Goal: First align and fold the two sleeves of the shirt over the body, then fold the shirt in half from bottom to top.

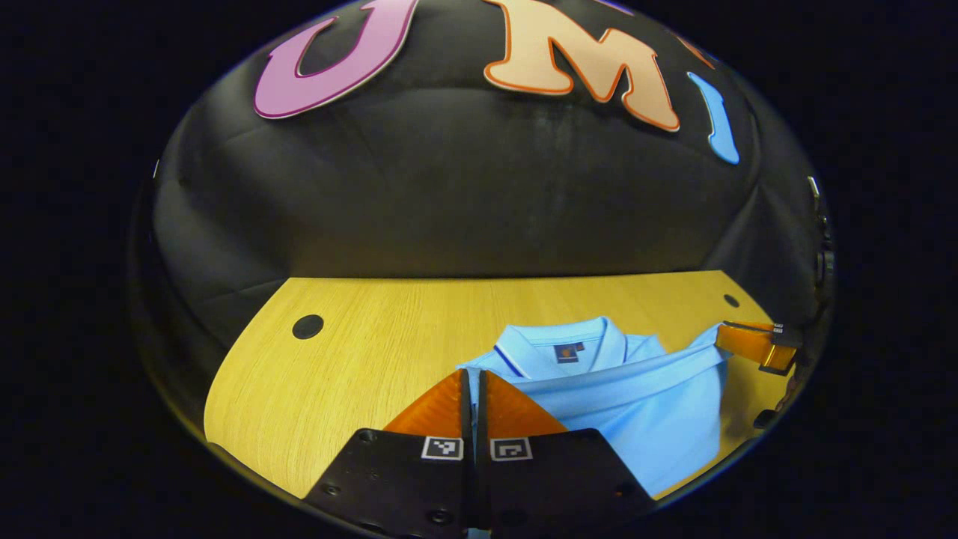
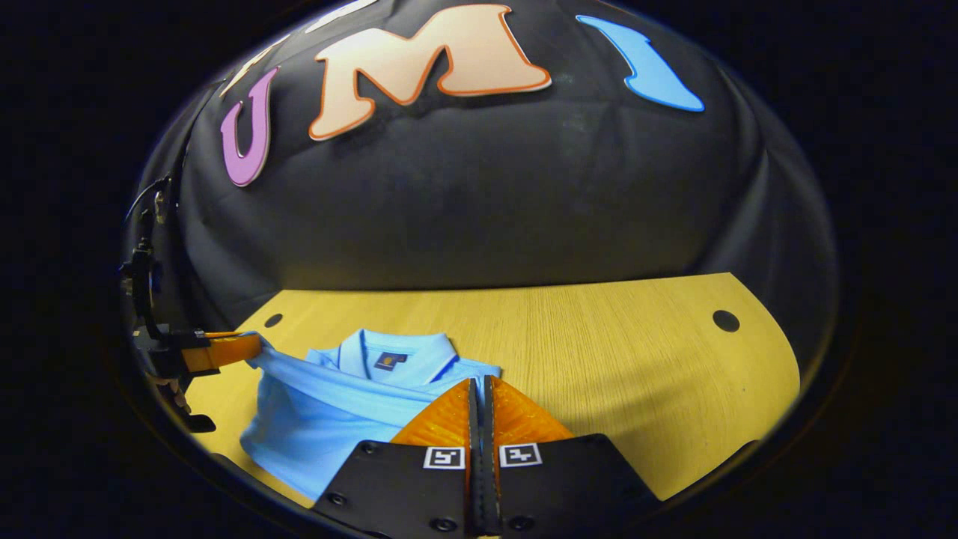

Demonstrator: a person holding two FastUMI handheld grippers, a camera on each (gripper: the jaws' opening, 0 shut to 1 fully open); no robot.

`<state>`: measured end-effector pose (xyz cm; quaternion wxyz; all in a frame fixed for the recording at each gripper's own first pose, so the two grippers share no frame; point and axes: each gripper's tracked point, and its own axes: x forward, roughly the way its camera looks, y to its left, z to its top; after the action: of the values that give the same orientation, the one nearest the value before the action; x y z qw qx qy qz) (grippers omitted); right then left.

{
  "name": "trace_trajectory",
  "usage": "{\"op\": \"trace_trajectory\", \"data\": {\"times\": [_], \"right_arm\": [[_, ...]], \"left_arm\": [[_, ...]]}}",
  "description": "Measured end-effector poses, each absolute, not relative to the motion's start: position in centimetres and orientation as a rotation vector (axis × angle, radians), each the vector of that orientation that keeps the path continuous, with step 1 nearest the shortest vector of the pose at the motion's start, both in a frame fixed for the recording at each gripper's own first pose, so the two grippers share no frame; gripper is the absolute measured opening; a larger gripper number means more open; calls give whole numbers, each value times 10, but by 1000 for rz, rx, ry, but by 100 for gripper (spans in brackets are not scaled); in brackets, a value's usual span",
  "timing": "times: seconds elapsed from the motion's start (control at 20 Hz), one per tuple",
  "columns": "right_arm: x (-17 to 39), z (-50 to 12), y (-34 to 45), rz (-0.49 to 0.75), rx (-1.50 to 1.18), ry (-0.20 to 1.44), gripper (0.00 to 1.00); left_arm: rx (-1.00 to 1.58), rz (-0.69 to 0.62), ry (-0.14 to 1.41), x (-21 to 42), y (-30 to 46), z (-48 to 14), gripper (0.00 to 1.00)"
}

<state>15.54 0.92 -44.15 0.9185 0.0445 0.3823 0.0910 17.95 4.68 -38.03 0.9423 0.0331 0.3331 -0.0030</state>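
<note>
Both grippers, left and right, pinched the blue polo shirt's hem corners, apparently carrying the bottom toward its collar.

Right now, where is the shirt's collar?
In the left gripper view, the collar lies at the shirt's far edge on the wooden table, just beyond the left gripper.

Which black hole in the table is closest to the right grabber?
The right-hand hole in the left gripper view, just behind the right gripper holding the shirt; the other hole sits far off left.
</note>
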Motion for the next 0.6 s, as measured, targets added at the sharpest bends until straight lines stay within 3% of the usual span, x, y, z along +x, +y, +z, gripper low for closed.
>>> {"op": "trace_trajectory", "data": {"times": [0.05,0.15,0.2,0.3,0.35,0.6], "right_arm": [[157,-446,7,178,82,786,4],[162,-436,2,176,63,746,21],[166,-424,1,179,57,713,47],[169,-392,-6,162,35,637,100],[166,-372,-10,156,33,601,100],[124,-256,-21,120,30,401,100]], "left_arm": [[68,-1,675,182,46,-384,0],[38,11,639,185,44,-378,4],[43,34,612,187,48,-368,9],[49,73,554,189,56,-347,100],[35,71,531,183,56,-328,93],[6,88,358,133,63,-224,94]]}}
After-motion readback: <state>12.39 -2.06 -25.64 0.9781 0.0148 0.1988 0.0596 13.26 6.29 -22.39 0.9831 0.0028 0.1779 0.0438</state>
